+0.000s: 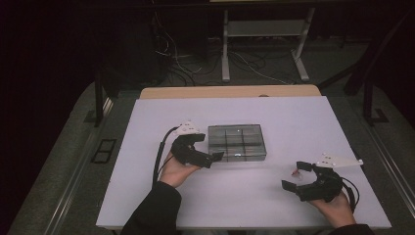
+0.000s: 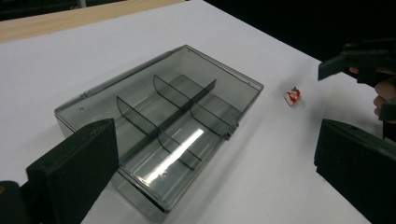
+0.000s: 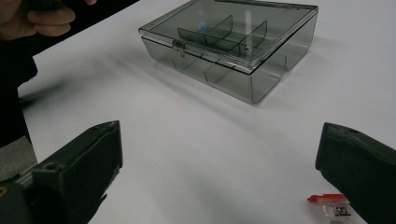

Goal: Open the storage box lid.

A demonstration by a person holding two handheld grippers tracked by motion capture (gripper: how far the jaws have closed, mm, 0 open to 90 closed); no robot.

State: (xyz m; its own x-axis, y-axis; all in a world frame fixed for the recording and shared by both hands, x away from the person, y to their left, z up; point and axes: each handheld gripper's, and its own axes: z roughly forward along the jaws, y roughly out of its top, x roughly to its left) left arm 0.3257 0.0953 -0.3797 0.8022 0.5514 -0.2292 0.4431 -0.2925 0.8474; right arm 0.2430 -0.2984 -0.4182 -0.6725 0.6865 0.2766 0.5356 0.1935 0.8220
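A smoky clear plastic box [image 1: 237,142] with inner dividers and a closed lid lies at the table's middle. My left gripper [image 1: 209,147] is at its left end, open, with the jaws wide apart and nothing pressed between them. In the left gripper view the box [image 2: 159,121] lies just ahead of that gripper [image 2: 215,154]. A tiny blue piece [image 3: 202,26] shows inside the box [image 3: 233,42]. My right gripper [image 1: 293,175] rests near the front right, open. A small red and white piece [image 1: 295,172] lies on the table by its jaws, and in the right gripper view that piece [image 3: 329,205] sits beside the right jaw.
The white table top [image 1: 274,196] has bare room in front of and to the right of the box. A wooden strip [image 1: 230,91] runs along the far edge. Beyond it are a metal stand [image 1: 264,29] and loose cables on the floor.
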